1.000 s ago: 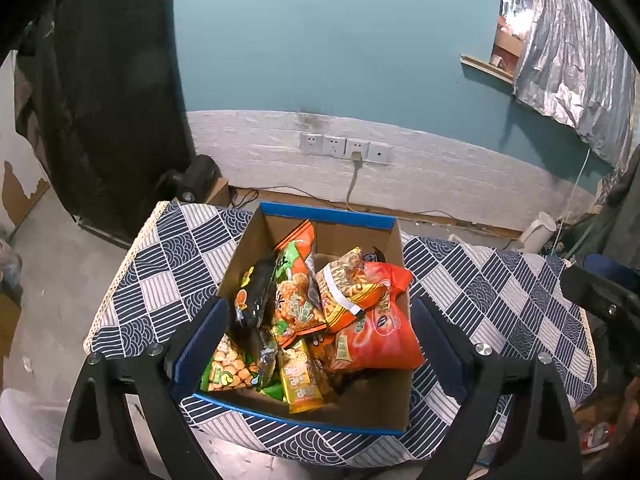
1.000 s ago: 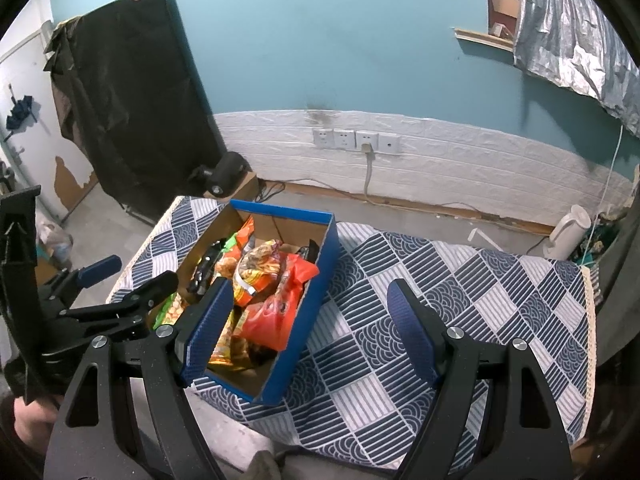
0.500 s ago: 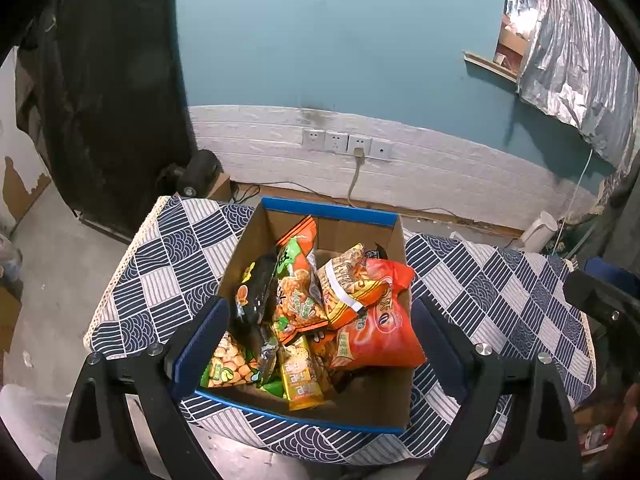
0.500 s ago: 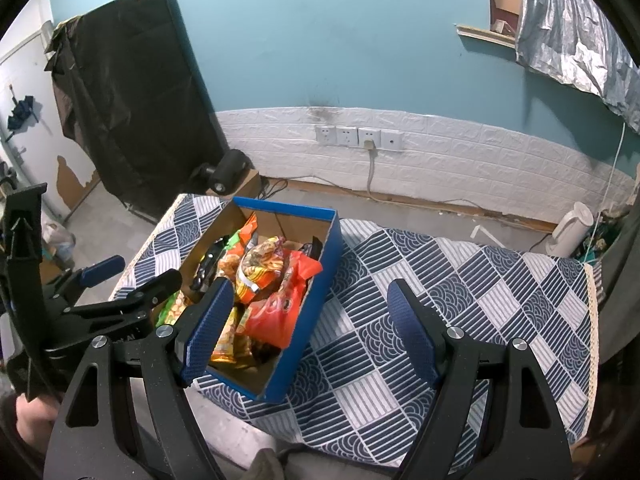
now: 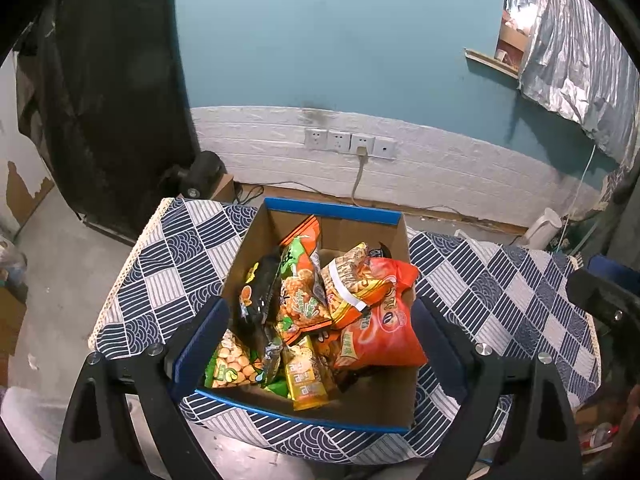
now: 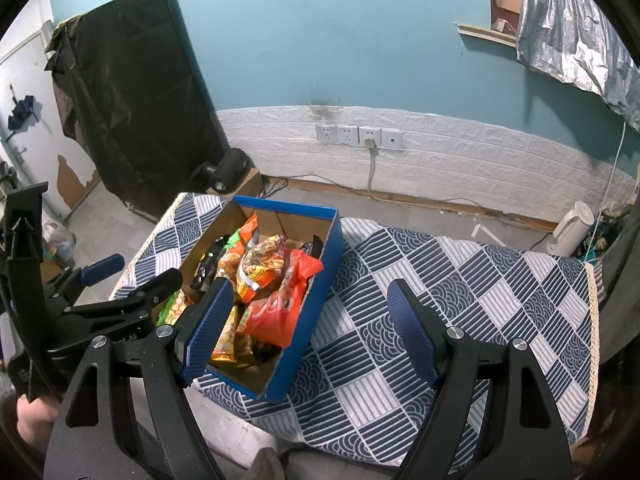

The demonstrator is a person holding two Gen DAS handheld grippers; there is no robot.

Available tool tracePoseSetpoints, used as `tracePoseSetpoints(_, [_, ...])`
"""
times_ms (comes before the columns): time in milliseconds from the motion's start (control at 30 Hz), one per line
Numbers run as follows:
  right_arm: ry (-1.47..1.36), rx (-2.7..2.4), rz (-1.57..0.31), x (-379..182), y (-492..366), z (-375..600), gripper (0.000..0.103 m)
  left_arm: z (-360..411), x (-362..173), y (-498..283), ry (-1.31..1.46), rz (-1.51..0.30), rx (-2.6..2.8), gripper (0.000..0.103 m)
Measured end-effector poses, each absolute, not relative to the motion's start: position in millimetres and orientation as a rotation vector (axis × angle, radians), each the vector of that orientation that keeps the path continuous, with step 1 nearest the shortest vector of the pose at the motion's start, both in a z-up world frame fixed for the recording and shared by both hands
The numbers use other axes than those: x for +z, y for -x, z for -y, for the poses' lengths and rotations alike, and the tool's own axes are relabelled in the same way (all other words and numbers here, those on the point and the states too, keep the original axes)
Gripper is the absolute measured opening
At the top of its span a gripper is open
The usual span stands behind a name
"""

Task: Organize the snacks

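Note:
A cardboard box with a blue rim (image 5: 332,208) (image 6: 320,280) sits on the left part of a table under a blue-and-white patterned cloth (image 5: 500,292) (image 6: 460,300). Several snack bags fill it: a red-orange bag (image 5: 380,332) (image 6: 276,312), a green-and-orange bag (image 5: 300,292), a black bag (image 5: 256,296) and a yellow pack (image 5: 308,376). My left gripper (image 5: 320,344) (image 6: 136,276) hovers open over the box's near end, gripping nothing. The right gripper (image 6: 310,328) is open and empty above the box's right wall and the bare cloth.
The cloth to the right of the box is bare. On the floor behind stand a white kettle (image 6: 570,228), a black covered rack (image 6: 132,100) and a black device on a small carton (image 6: 228,168). Wall sockets (image 6: 360,136) sit behind. A hand (image 6: 32,420) holds the left gripper.

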State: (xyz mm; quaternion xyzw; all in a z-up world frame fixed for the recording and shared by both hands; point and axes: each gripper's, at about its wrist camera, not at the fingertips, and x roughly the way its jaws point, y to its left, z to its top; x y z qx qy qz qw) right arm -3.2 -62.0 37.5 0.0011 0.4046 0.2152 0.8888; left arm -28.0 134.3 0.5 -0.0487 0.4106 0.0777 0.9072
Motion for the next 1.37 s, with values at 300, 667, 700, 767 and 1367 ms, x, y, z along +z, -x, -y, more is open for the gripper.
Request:
tracePoseSetpoints(300, [0.001, 0.448, -0.848, 34.9, 4.3, 60.8, 0.080, -135.0, 1.5, 28.6, 0.094, -0.846, 0.180, 0.093])
tracePoseSetpoints(667, [0.002, 0.447, -0.849, 35.1, 3.8, 60.3, 0.080, -133.5, 0.8, 27.7, 0.077, -0.849, 0.200, 0.093])
tracePoseSetpoints(700, [0.001, 0.447, -0.849, 34.4, 4.3, 60.2, 0.080, -133.3, 0.9, 27.8, 0.076, -0.850, 0.201, 0.093])
tracePoseSetpoints(767, [0.002, 0.447, -0.849, 35.1, 3.8, 60.2, 0.080, -133.9, 0.7, 27.2, 0.079, -0.853, 0.201, 0.093])
tracePoseSetpoints(1367, [0.001, 0.447, -0.854, 32.8, 5.6, 59.4, 0.080, -134.3, -1.6, 28.3, 0.093, -0.855, 0.183, 0.093])
